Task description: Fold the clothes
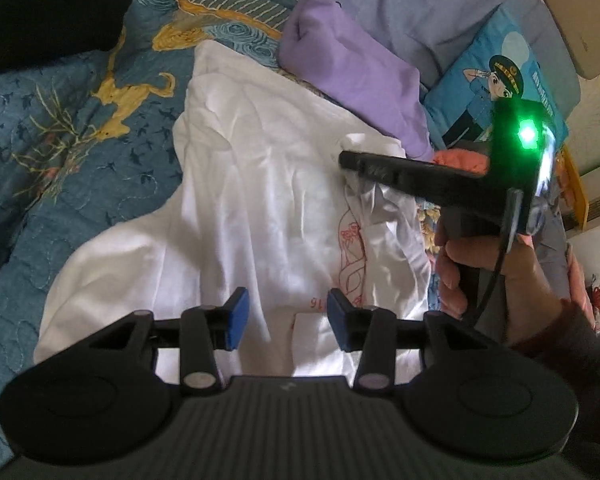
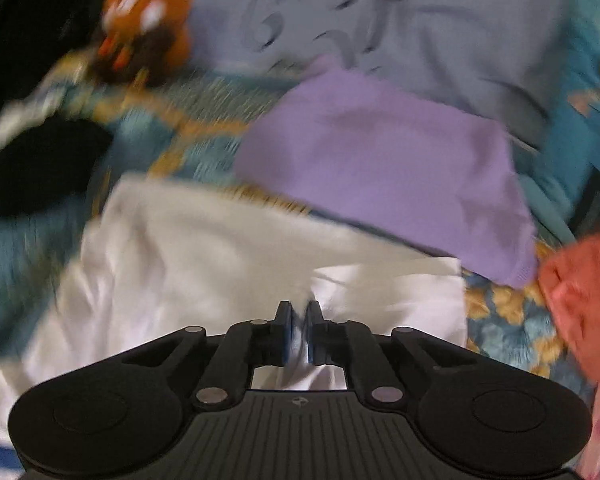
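Note:
A white T-shirt with a red line print lies spread on the blue patterned bedspread. My left gripper is open and empty, hovering just above the shirt's near part. My right gripper is shut on a fold of the white T-shirt; the right wrist view is motion-blurred. In the left wrist view the right gripper reaches in from the right, held by a hand, and pinches the shirt's right edge, lifting it.
A folded purple garment lies behind the shirt, with a grey-blue printed garment beyond it. A black garment is at far left, an orange-red cloth at right, a blue cartoon bag and an orange plush toy behind.

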A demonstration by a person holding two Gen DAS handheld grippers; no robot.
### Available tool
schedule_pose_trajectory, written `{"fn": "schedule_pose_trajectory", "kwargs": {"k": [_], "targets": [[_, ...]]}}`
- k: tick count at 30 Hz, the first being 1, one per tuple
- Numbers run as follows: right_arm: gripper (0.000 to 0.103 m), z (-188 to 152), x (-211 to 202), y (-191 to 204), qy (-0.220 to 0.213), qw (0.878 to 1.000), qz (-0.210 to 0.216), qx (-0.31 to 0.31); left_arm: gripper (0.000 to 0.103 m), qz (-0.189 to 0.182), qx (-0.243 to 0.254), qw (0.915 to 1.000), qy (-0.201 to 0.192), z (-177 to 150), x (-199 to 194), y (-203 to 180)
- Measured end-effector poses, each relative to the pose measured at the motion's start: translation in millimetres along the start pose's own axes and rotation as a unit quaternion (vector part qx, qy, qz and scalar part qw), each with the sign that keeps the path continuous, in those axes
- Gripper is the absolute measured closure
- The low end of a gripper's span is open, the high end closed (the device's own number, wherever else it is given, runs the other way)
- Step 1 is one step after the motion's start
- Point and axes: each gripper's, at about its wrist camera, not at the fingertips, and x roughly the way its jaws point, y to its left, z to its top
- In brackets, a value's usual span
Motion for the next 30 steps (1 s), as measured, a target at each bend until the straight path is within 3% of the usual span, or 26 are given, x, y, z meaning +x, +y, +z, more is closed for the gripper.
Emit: {"fn": "schedule_pose_trajectory", "kwargs": {"k": [2, 5, 9, 10, 13, 16, 21, 24, 30], "targets": [[0.096, 0.4, -11.6, -5.6, -0.036, 0.999, 0.009, 0.032, 0.056, 0.001, -0.002, 1.0, -0.002, 0.1, -1.8, 0.2], [0.096, 6.9, -12.9, -8.2, -0.053, 0.997, 0.018, 0.055, 0.056, 0.01, -0.012, 0.9999, -0.006, 1.0, -4.3, 4.2], [0.094, 11.6, 33.4, -4.5, 0.042, 0.997, 0.016, 0.058, 0.056, 0.023, -0.037, 0.9989, -0.016, 3.5, -11.1, 16.4], [0.093, 11.1, 35.7, -4.3, 0.041, 0.997, 0.013, 0.06, 0.056, 0.03, -0.043, 0.9983, -0.025, 4.3, -16.1, 20.8], [0.085, 17.0, 20.3, -1.1, 0.018, 0.998, 0.017, 0.059, 0.045, 0.059, -0.066, 0.994, -0.065, 6.0, -37.2, 38.7], [0.07, 23.8, -8.4, 3.4, -0.026, 0.999, 0.022, 0.04, 0.041, 0.082, -0.099, 0.9871, -0.095, 4.7, -59.7, 65.4], [0.068, 25.3, -52.4, 16.4, -0.062, 0.997, 0.047, 0.001, 0.035, 0.107, -0.161, 0.9779, -0.08, -12.2, -75.6, 112.1], [0.06, 23.1, -70.1, 24.2, -0.073, 0.995, 0.07, -0.018, 0.035, 0.078, -0.221, 0.9707, -0.054, -33.5, -77.6, 134.9], [0.059, 27.1, -76.7, 47.6, -0.066, 0.993, 0.07, -0.065, 0.029, -0.009, -0.33, 0.9432, -0.038, -84.1, -78.8, 151.4]]}}
